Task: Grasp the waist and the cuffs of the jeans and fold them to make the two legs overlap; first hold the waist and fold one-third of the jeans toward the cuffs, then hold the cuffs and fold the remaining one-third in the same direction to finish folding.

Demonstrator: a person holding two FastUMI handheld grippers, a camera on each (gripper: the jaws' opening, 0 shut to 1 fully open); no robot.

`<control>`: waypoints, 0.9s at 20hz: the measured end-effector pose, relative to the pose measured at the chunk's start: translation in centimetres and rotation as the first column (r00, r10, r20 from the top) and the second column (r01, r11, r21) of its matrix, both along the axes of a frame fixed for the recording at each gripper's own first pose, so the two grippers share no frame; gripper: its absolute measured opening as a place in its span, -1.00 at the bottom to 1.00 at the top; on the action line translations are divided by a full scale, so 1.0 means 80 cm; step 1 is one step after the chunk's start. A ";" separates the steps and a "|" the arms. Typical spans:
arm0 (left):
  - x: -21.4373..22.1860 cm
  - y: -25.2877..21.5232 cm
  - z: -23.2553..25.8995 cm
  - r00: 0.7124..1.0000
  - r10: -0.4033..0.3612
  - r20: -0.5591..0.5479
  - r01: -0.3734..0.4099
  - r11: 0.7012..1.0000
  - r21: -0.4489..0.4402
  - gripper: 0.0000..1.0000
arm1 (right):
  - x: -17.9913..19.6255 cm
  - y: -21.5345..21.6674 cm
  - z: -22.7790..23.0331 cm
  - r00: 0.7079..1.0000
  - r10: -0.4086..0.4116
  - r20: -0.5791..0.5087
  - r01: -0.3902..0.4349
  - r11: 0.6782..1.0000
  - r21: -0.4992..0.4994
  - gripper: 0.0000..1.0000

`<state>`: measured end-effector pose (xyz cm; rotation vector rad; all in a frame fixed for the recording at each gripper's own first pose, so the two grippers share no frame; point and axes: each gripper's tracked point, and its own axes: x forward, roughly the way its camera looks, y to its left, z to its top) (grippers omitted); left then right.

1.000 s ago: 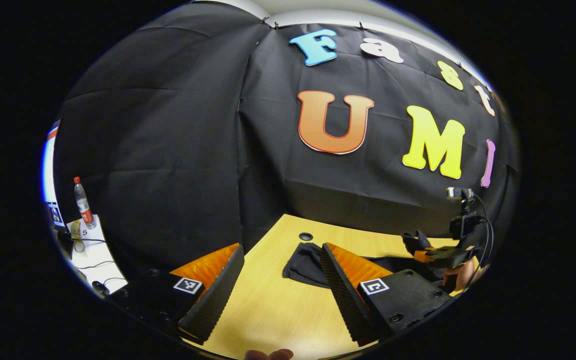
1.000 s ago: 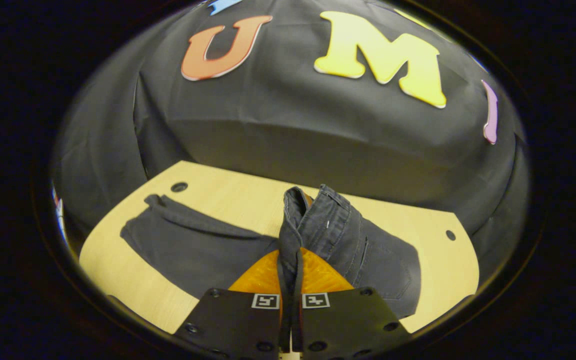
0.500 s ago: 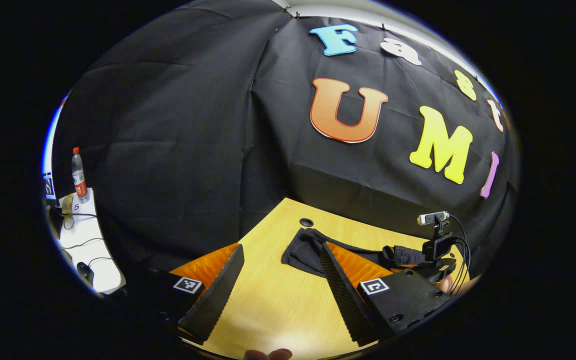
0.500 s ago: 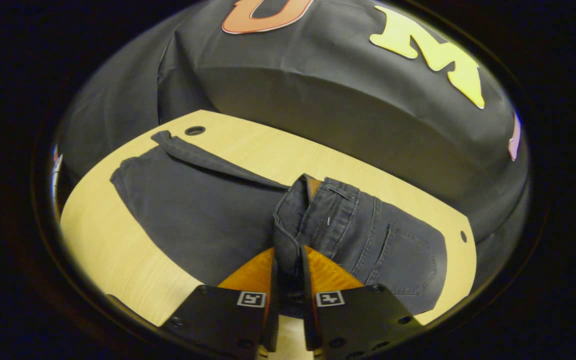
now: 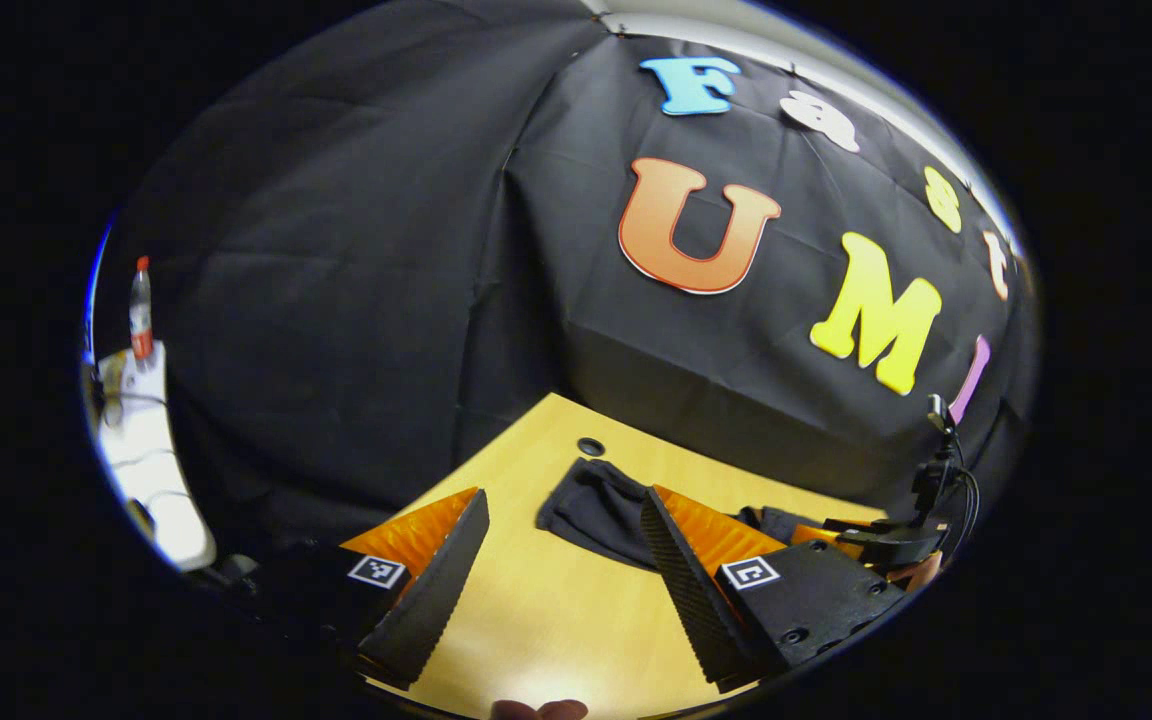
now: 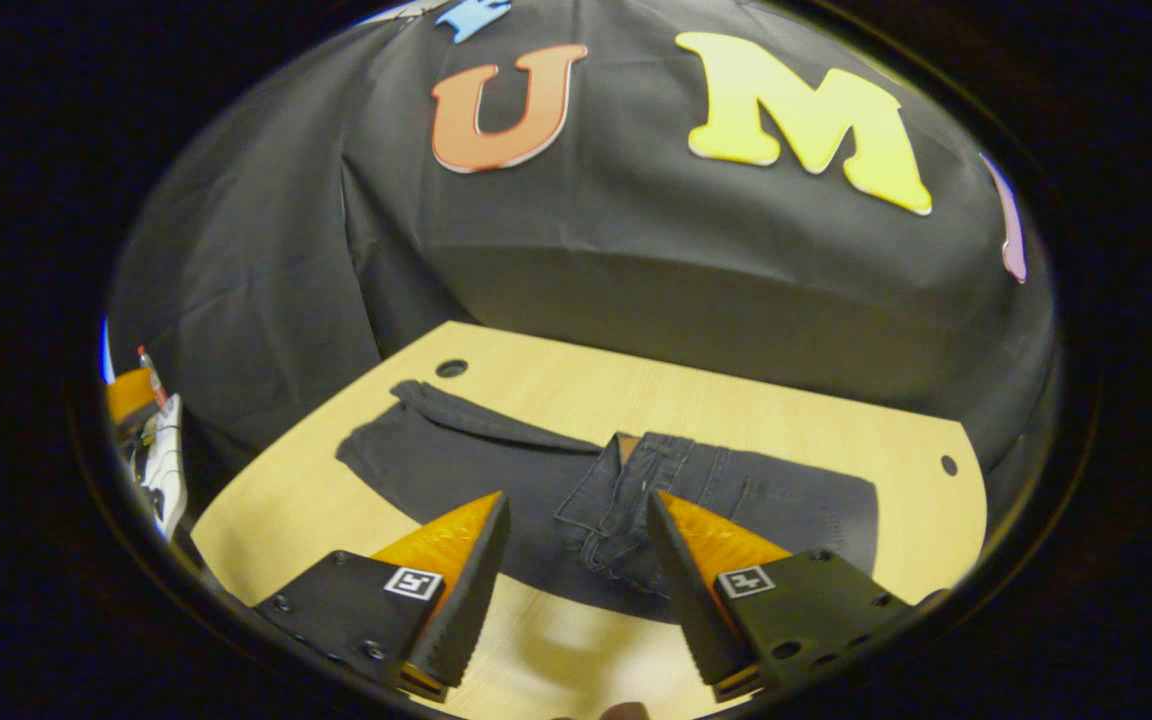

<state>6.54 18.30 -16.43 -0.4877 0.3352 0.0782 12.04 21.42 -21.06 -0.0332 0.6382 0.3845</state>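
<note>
Midway through the fold, the jeans lie flat on the desk, legs overlapped and the waist third already laid over toward the cuffs. Judging from that, the cuff-end fold is what remains. The right claw hangs spread and empty just above the folded waistband; the left claw, also spread and empty, hovers over bare desk near the cuff end. The left gripper view alone takes in a side table with a bottle on it.
</note>
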 end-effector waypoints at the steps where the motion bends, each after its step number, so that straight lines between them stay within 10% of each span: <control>1: 0.006 -0.012 -0.007 1.000 -0.023 0.004 0.023 0.996 -0.085 0.96 | -0.009 -0.016 0.024 1.000 0.004 0.020 -0.004 1.000 0.001 0.84; 7: 0.051 -0.042 -0.097 0.989 -0.014 -0.148 -0.070 0.837 -0.543 0.97 | -0.064 -0.122 0.124 0.996 -0.044 0.073 0.045 0.999 -0.011 0.80; 13: 0.113 -0.056 -0.181 0.949 -0.006 -0.315 -0.244 0.620 -0.746 1.00 | -0.097 -0.218 0.136 0.981 -0.188 0.051 0.190 0.981 -0.043 0.89; 18: 0.145 -0.055 -0.221 0.930 0.026 -0.368 -0.302 0.626 -0.719 0.96 | -0.099 -0.261 0.135 0.958 -0.286 0.023 0.286 0.958 -0.012 0.80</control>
